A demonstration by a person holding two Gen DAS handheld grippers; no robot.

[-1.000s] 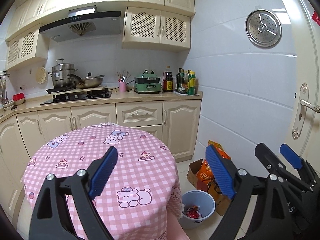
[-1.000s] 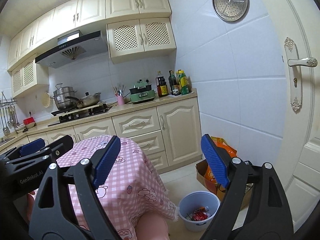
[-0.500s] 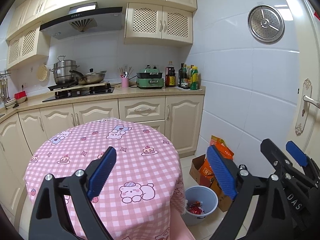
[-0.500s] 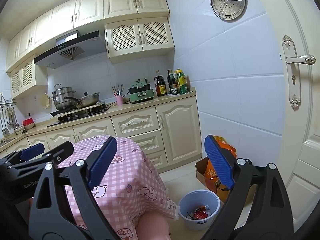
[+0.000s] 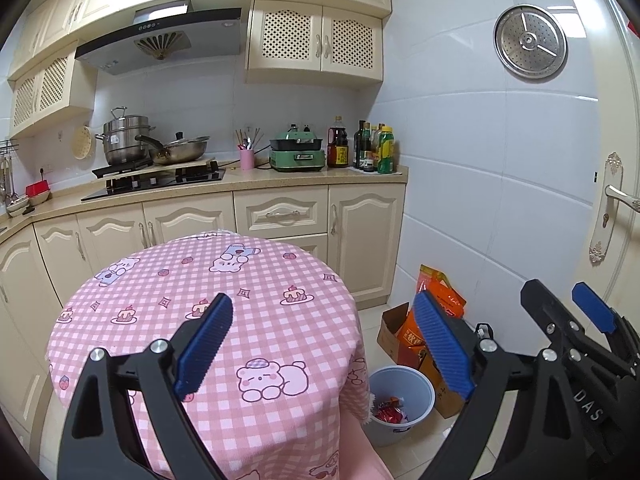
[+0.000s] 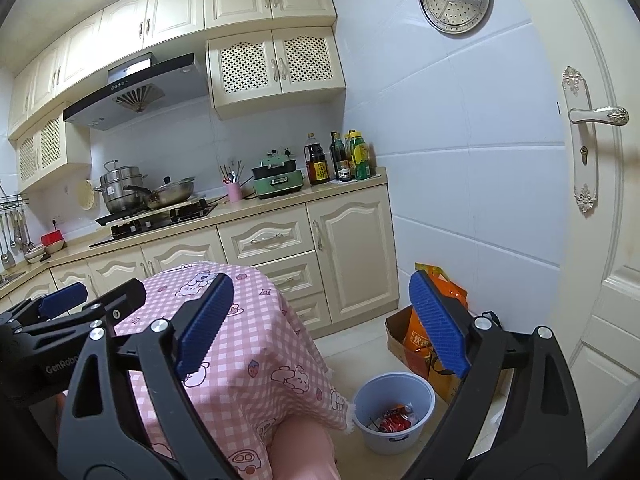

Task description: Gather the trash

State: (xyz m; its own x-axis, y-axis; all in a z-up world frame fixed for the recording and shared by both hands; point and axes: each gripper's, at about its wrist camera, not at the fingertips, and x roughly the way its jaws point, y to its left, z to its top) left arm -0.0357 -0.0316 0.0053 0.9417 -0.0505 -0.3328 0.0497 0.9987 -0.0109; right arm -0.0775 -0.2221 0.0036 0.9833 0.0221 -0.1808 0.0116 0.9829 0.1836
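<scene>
A pale blue trash bin stands on the floor right of the round table, with red wrappers inside; it also shows in the right wrist view, with the wrappers in it. The table has a pink checked cloth and nothing on it. My left gripper is open and empty above the table's near edge. My right gripper is open and empty, above the table's right side; it shows at the right of the left wrist view.
A cardboard box with orange bags stands against the tiled wall beside the bin. Kitchen cabinets and a counter with stove, pots and bottles lie behind. A white door is on the right.
Both grippers have drawn back and risen slightly; the table and bin sit a little further into view. Both stay open and empty.
</scene>
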